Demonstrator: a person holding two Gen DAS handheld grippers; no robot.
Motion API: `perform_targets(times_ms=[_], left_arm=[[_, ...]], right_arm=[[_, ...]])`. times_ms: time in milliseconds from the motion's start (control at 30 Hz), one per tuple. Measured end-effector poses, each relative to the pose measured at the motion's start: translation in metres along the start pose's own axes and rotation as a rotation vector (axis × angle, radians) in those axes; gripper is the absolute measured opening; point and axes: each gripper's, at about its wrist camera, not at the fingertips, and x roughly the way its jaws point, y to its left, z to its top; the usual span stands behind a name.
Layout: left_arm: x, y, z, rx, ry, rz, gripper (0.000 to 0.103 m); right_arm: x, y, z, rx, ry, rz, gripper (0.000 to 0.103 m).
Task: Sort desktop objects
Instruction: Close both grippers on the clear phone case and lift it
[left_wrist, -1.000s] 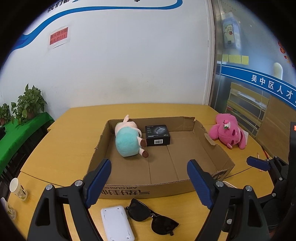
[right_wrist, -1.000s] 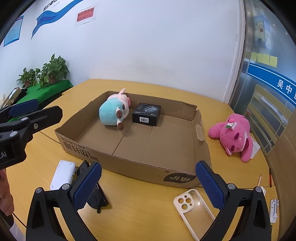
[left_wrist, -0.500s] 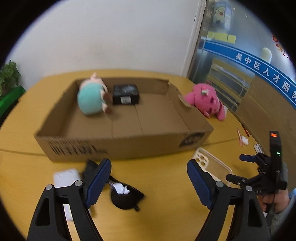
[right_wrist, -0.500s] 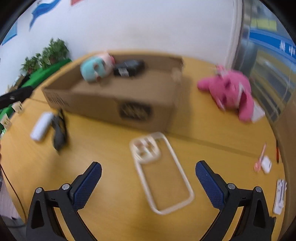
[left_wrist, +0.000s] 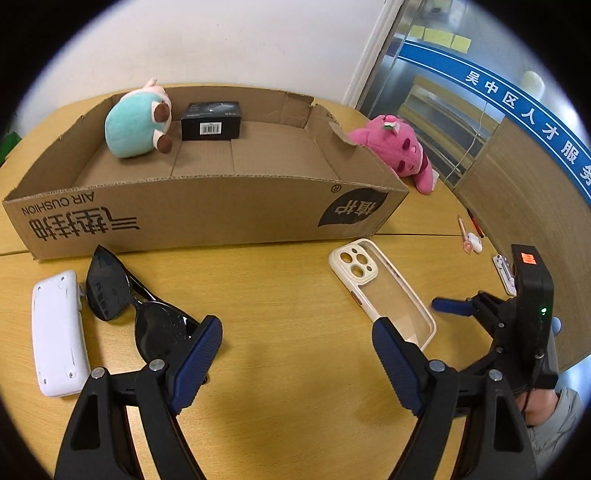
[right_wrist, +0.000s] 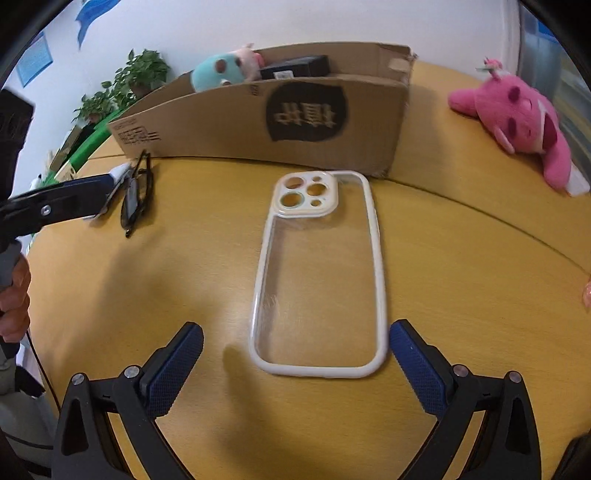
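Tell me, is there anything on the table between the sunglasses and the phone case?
No. In the left wrist view, only bare yellow tabletop lies between the sunglasses and the phone case. The cardboard box stands behind that stretch.

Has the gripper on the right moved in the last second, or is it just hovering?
Yes. The right gripper has come down and forward: the cardboard box, seen from above before, now shows side-on, and the phone case lies just beyond its open jaws.

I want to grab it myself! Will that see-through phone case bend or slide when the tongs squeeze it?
The phone case is empty, just a thin rim around a clear back, so it probably flexes when squeezed. It lies flat on the smooth table, so it may skid if nudged. It looks light.
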Motion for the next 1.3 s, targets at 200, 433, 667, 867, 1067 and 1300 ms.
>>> perform_targets(times_ms=[200, 433, 667, 867, 1067, 1300], left_arm=[[0.012, 0.003, 0.0, -0.028, 0.041, -0.054, 0.083], [0.021, 0.002, -0.001, -0.011, 0.102, -0.088, 0.083], [0.046, -0.012, -0.019, -0.042, 0.231, -0.239, 0.081], [0.059, -0.019, -0.031, -0.089, 0.269, -0.325, 0.058], [0.061, -0.003, -0.035, -0.15, 0.281, -0.356, 0.032], [0.03, -0.01, -0.004, -0.083, 0.189, -0.379, 0.029]], right_arm=[[0.015, 0.017, 0.005, -0.01, 0.017, -0.131, 0.102], [0.001, 0.055, -0.003, -0.019, -0.002, -0.119, 0.08], [-0.025, 0.093, -0.044, 0.05, -0.042, -0.05, 0.08], [-0.033, 0.103, -0.049, 0.197, -0.07, 0.035, 0.079], [-0.034, 0.121, -0.048, 0.181, -0.081, 0.028, 0.079], [-0.05, 0.151, -0.046, 0.172, -0.131, -0.011, 0.079]])
